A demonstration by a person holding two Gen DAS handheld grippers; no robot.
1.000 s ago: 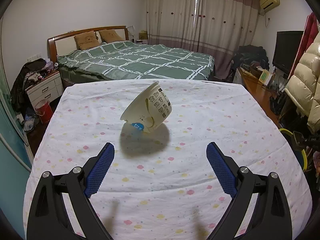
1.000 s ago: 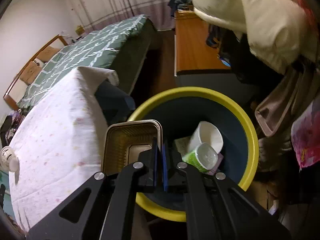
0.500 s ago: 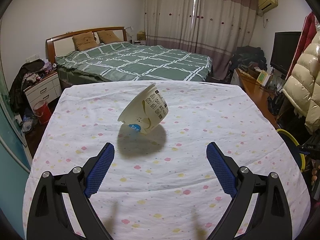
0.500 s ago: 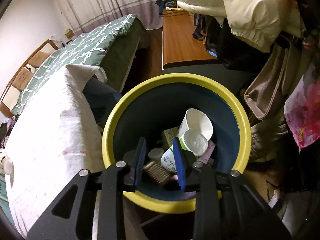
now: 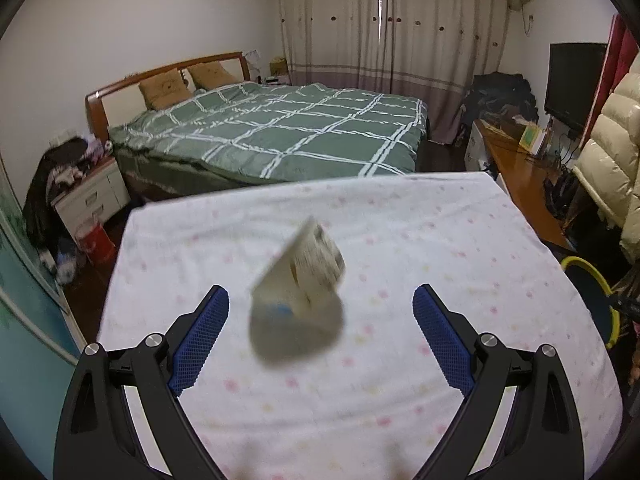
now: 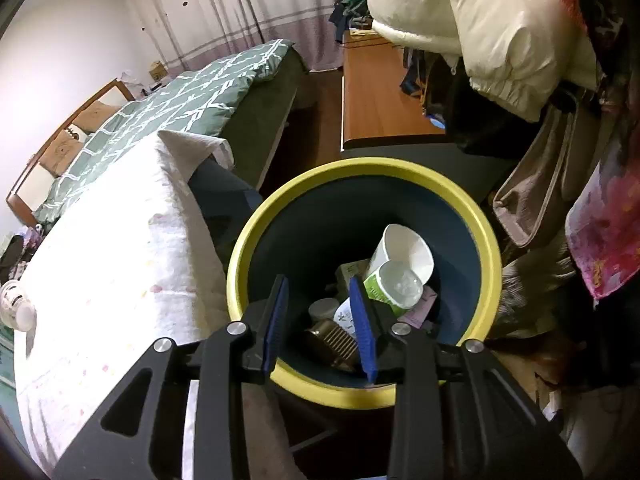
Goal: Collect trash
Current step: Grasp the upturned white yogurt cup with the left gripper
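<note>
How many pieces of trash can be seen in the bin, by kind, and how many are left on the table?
Paper cups in the bin: 2
Foil tray: 1
Small carton: 1
Paper bowl on the table: 1
Total: 5; other bin items are too hidden to count.

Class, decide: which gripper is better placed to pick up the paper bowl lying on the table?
Left. The left gripper is open with the paper bowl ahead between its fingers; the right gripper is open over the bin.

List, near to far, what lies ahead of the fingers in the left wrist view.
left gripper → paper bowl → far edge of the table → green bed → curtains
</note>
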